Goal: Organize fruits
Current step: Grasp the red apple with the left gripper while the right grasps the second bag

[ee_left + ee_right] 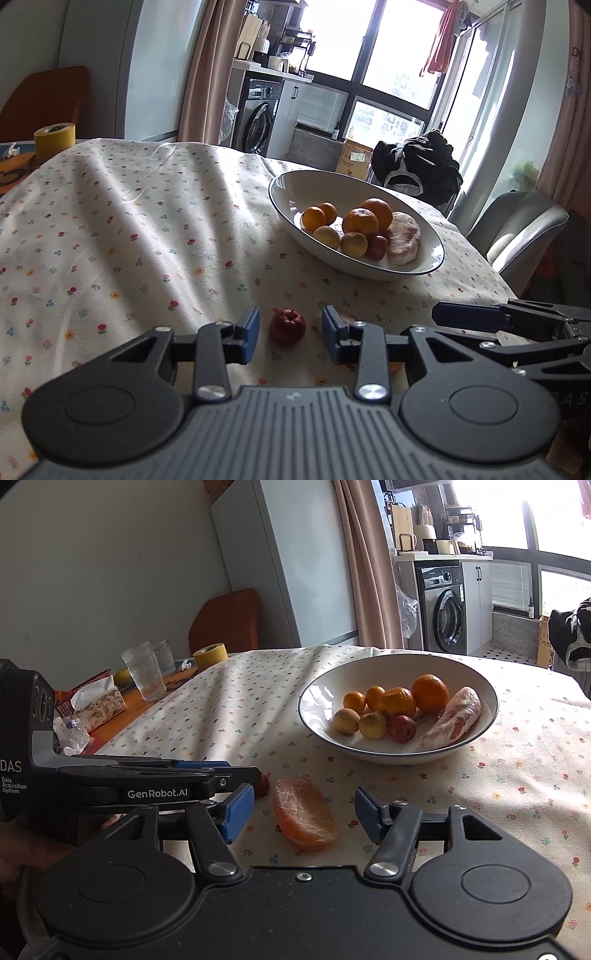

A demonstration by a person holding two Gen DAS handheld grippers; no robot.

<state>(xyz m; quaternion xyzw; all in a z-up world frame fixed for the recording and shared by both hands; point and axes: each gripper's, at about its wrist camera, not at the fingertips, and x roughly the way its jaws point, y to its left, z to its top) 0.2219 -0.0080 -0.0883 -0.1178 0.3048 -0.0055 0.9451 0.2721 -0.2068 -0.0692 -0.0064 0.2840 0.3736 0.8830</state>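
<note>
Between the spread pads of the left gripper (pixel 288 334) sits a small red apple (pixel 287 327), untouched; likewise the right gripper (pixel 304 818), released, frames a peeled orange segment (pixel 305 818). Each should probably settle lower, squeeze gently, then lift ahead toward the fruit bowl (pixel 480 681), clearing its rim; the tablecloth (pixel 129 240) between lies open.

Cloth (pixel 229 716): cream, small floral print | bowl (pixel 480 686): white, dark rim | oranges (pixel 430 693): orange | small apple (pixel 287 327): dark red | peeled citrus piece (pixel 306 819): orange, white veining | tape roll (pixel 209 654): yellow | claw pads (pixel 236 812): blue
</note>
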